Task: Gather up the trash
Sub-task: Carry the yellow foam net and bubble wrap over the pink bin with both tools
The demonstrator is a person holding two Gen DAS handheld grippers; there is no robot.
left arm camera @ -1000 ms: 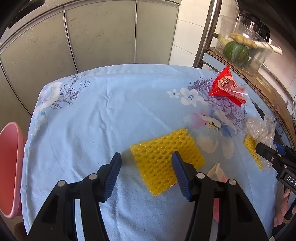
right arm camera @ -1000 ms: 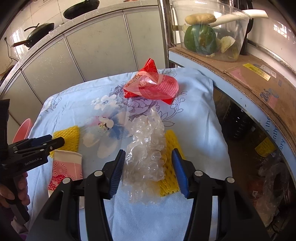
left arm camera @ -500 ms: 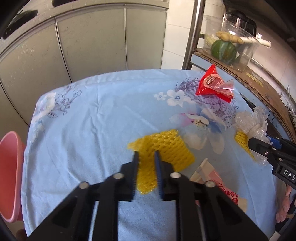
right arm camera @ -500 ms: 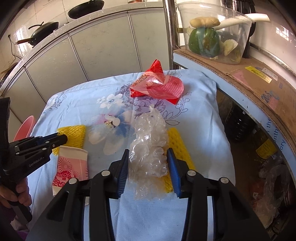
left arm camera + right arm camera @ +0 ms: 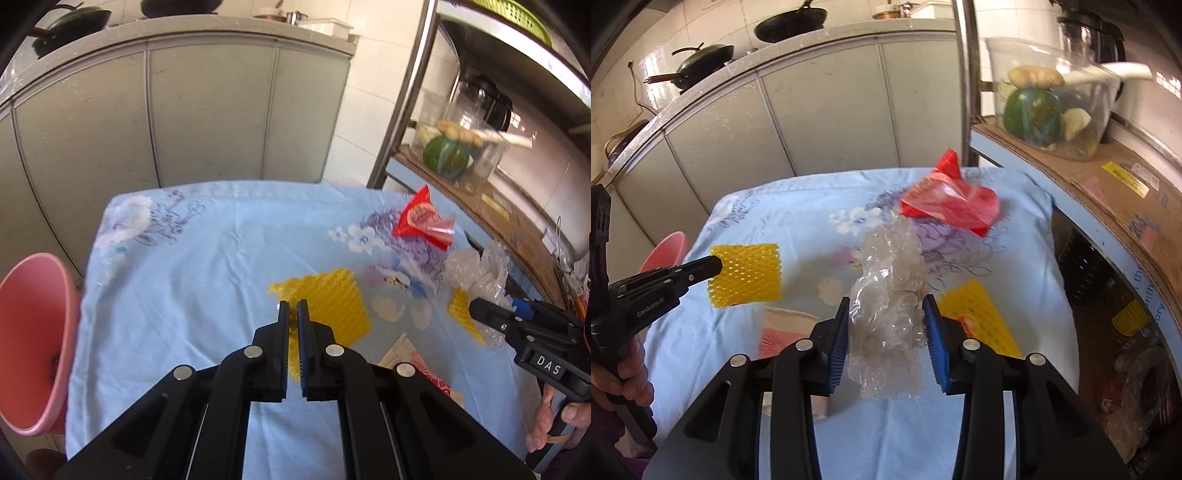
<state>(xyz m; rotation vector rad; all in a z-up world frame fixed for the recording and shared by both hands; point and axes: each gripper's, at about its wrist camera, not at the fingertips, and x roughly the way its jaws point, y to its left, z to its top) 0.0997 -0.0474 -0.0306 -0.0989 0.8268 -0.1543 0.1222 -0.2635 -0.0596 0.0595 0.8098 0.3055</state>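
My left gripper is shut on the near edge of a yellow foam net, which hangs off the table; the right wrist view shows that net at the left gripper's tip. My right gripper is shut on a crumpled wad of clear bubble wrap, whose lower end dangles below the blue pads. A second yellow foam net lies under and right of it. A red plastic wrapper sits at the far right of the table. A flattened pink paper cup lies near the front.
The table wears a light blue flowered cloth. A pink bin stands off its left edge. A shelf to the right carries a clear container of vegetables. Grey cabinets run behind the table. A person's hand holds each gripper handle.
The left jaws went from wide open to shut on the yellow net and rose with it. The right jaws closed in on the bubble wrap and lifted it a little.
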